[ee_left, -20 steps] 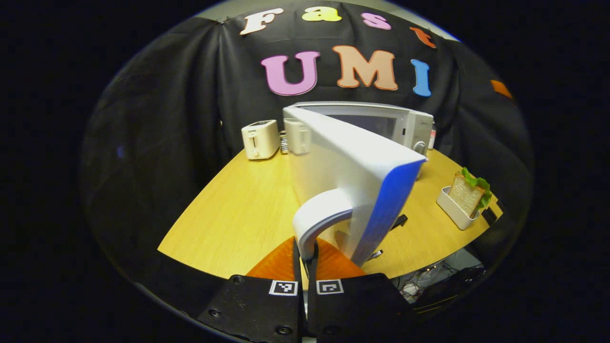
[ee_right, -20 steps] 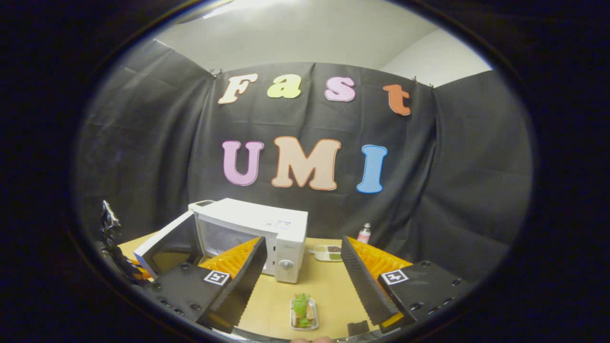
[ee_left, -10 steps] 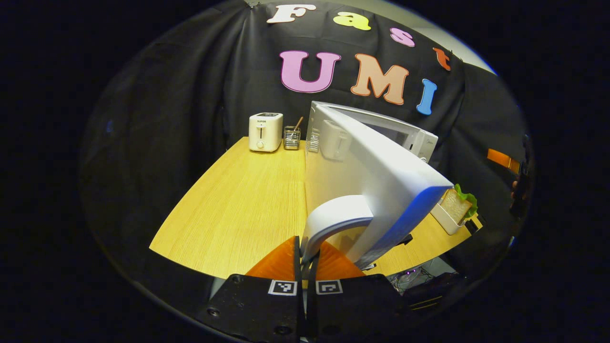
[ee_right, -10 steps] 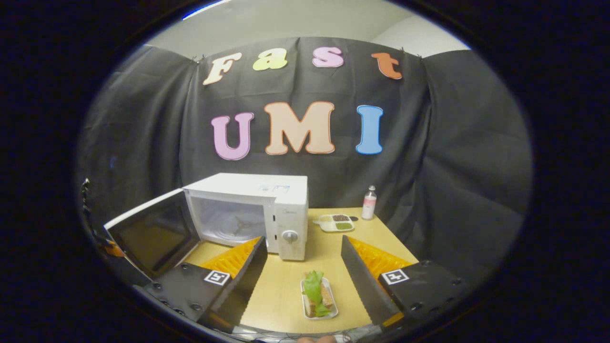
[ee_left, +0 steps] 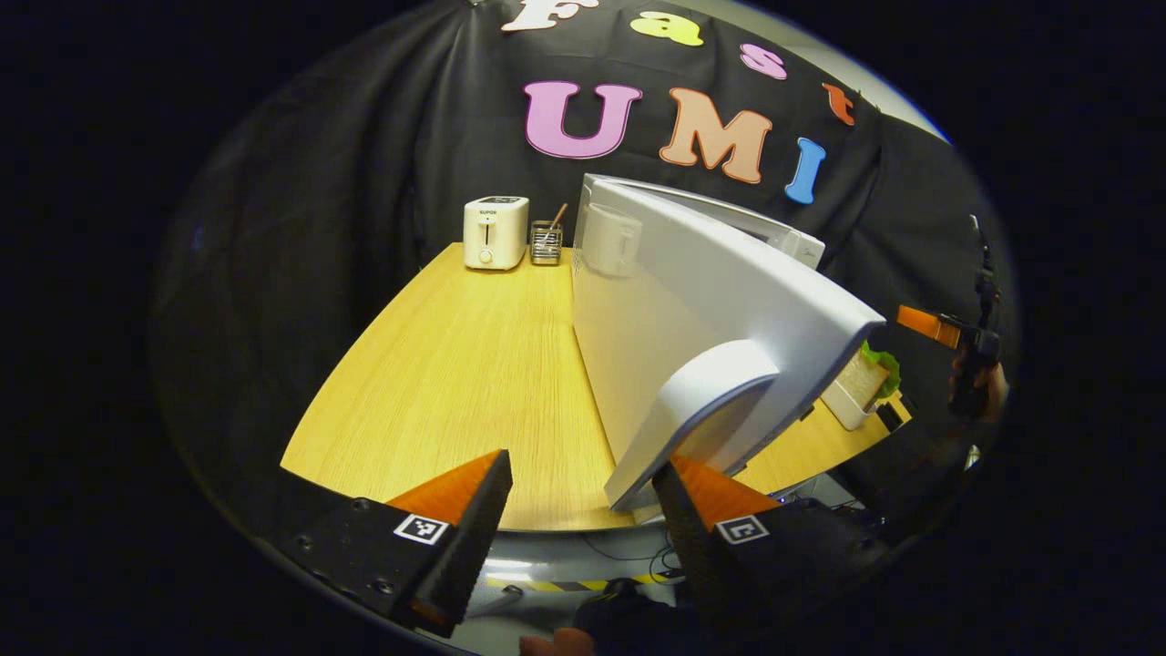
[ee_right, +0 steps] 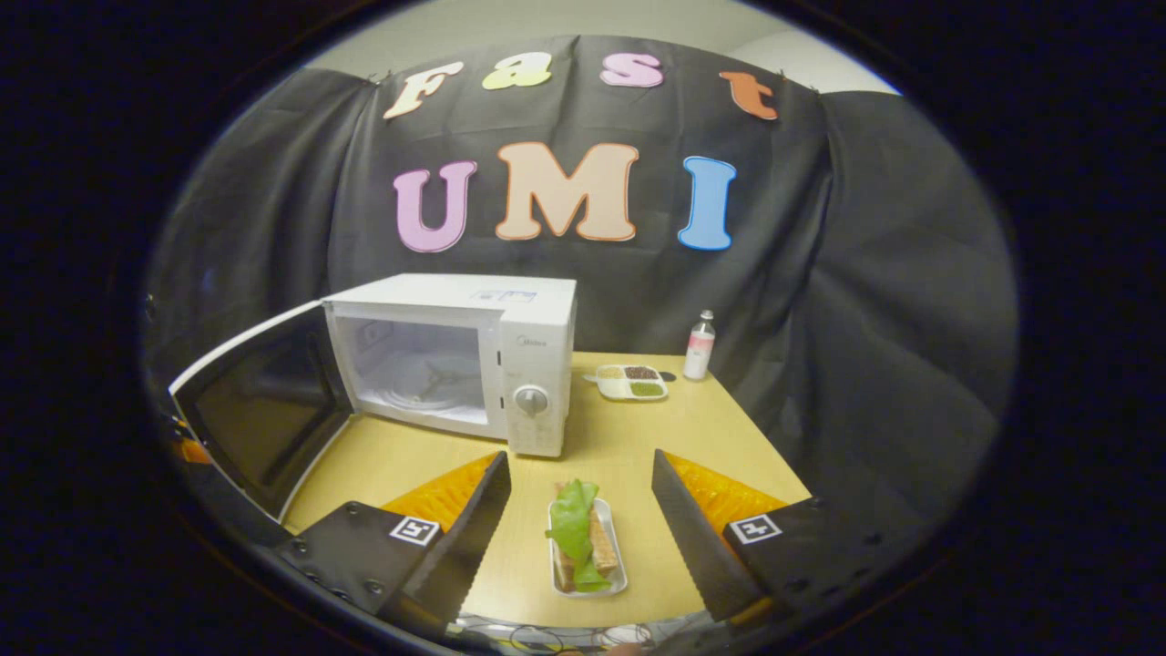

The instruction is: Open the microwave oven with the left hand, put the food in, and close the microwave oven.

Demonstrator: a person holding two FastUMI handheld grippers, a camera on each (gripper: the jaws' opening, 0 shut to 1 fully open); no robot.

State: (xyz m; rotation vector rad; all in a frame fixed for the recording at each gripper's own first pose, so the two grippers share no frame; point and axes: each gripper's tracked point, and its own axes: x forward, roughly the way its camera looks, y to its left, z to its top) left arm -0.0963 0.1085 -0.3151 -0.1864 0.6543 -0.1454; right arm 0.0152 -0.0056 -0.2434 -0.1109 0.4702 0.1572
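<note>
Door [ee_right: 260,401] of the microwave [ee_right: 474,360] stands open; both the left hand-held gripper [ee_left: 581,497] and right hand-held gripper [ee_right: 581,510] gape empty, sandwich tray [ee_right: 586,547] unloaded on the bench [ee_right: 692,437], closing undone.

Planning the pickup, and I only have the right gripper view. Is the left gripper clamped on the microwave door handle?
Observer: No. The left gripper is open, jaws wide apart; the door handle sits near one finger, unclamped.
Operator: Anything on the outer side of that door?
Observer: A toaster stands far back, past the microwave door.
Operator: Anything else there?
Observer: A small wire holder with a utensil in it, right beside the toaster.
</note>
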